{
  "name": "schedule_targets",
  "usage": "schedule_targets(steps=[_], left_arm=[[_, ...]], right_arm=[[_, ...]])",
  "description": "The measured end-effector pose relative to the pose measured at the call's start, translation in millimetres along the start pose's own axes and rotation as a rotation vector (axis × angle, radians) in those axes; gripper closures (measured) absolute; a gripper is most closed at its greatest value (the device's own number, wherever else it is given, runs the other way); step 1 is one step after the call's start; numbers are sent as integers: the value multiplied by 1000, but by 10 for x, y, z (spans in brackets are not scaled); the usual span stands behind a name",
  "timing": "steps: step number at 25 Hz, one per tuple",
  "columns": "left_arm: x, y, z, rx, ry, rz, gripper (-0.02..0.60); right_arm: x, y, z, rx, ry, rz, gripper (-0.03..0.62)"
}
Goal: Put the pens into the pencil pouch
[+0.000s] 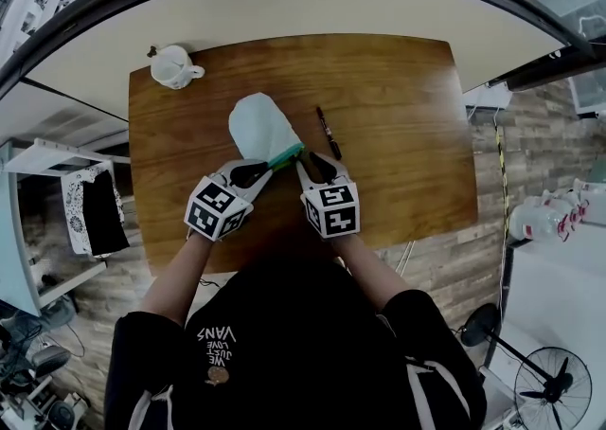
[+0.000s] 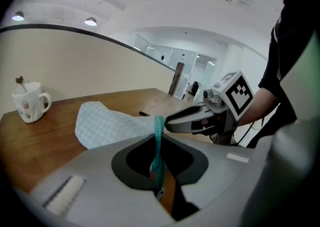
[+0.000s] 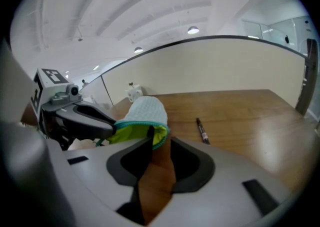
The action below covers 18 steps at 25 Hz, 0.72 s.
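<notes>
My left gripper (image 2: pixel 157 157) is clamped on the teal zipper edge of the pencil pouch (image 2: pixel 102 125) and holds its mouth up off the table (image 1: pixel 407 134). My right gripper (image 3: pixel 154 157) has its jaws apart with only bare wood between them. Its tips sit right at the lime-lined opening, where a dark slim end (image 3: pixel 150 131), a pen I think, stands just inside the rim. My worry is that pinch: I have only a thin strip of soft fabric, so a small twist of my left hand could let it slide out. The mouth would then sag shut, or whatever is only partly in could tip back out. The pouch is light, so brushing it with my right jaws could drag it. The other pen (image 1: pixel 328 133) lies on the wood just right of the pouch and apart from it. On this glossy top it may roll if I nudge it before closing. Further off, a white mug (image 1: pixel 173 66) stands at the table's far left corner. Beyond it curves a cream partition (image 2: pixel 75 66) with a dark rail, under ceiling lights (image 2: pixel 90 21). The floor (image 1: pixel 454 258) is wood plank, with a fan (image 1: pixel 554 385) at my right.
</notes>
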<state>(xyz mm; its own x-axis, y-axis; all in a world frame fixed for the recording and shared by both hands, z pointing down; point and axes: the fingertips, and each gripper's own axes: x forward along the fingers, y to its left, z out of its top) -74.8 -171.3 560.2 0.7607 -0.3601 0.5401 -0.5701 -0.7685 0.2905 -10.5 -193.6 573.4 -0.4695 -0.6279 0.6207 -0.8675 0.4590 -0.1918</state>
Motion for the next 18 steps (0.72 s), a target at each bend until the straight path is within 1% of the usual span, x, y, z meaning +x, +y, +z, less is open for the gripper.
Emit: schedule_targets(steps=[5,8,11,18], left_arm=[[16,72,3,-38,-11,19,537],[23,98,2,-53,-12,25,537],[22,108,-3,-73,-15,24,537],[3,139,-27,-114,-19,31,537]], right_arm=[[-64,-495,-231,8,65,-134,514],[-83,-701,-300,-5,85,-187,502],[-53,-803,-348,-1,99,-196,487],[29,-917,-451,26,135,-186,488]])
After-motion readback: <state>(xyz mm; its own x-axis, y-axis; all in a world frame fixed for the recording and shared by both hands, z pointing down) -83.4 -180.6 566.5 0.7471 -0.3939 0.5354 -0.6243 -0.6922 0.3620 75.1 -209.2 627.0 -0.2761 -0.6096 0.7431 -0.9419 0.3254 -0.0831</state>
